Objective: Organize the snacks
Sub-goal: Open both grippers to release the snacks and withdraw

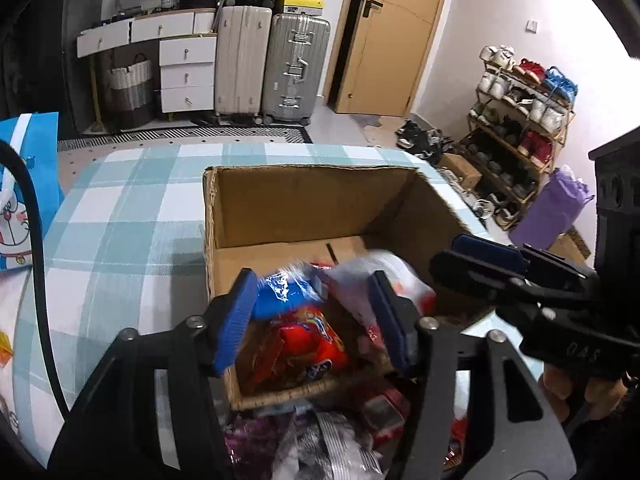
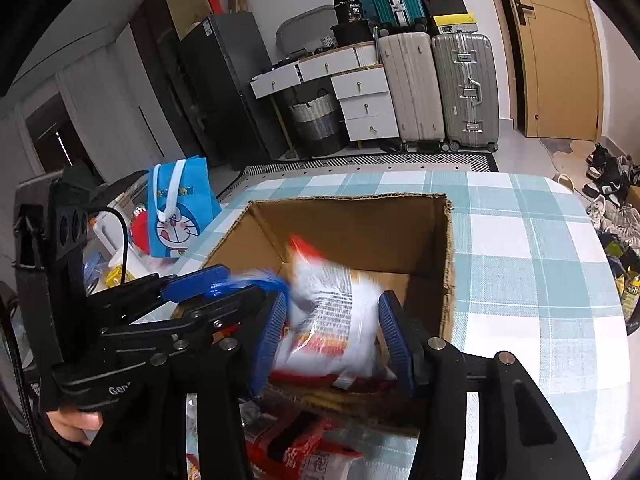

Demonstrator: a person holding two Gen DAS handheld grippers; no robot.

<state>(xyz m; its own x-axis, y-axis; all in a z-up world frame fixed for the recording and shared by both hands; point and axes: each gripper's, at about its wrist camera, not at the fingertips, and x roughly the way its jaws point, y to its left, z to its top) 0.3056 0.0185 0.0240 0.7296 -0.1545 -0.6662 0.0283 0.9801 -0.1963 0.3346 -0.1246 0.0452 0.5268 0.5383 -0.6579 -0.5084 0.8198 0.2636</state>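
Note:
An open cardboard box (image 1: pixel 304 200) stands on the checked tablecloth, with a wicker basket (image 1: pixel 288 396) against its near side. My left gripper (image 1: pixel 313 300) hangs over the basket with its jaws apart. A blurred blue snack packet (image 1: pixel 280 292) lies loose by its left pad, above a red packet (image 1: pixel 312 348) in the basket. My right gripper (image 2: pixel 333 308) is shut on a white snack packet (image 2: pixel 332 320) with red print, over the box's (image 2: pixel 360 220) near edge. The right gripper (image 1: pixel 472 256) shows at the right in the left wrist view. The left gripper (image 2: pixel 224 284) sits at the left in the right wrist view.
Several loose snack packets (image 1: pixel 320 440) lie on the table (image 1: pixel 120 220) in front of the basket. A blue cartoon bag (image 2: pixel 180 208) stands off the table's left side. Suitcases (image 1: pixel 296 68) and drawers line the far wall; a shoe rack (image 1: pixel 520 120) stands at the right.

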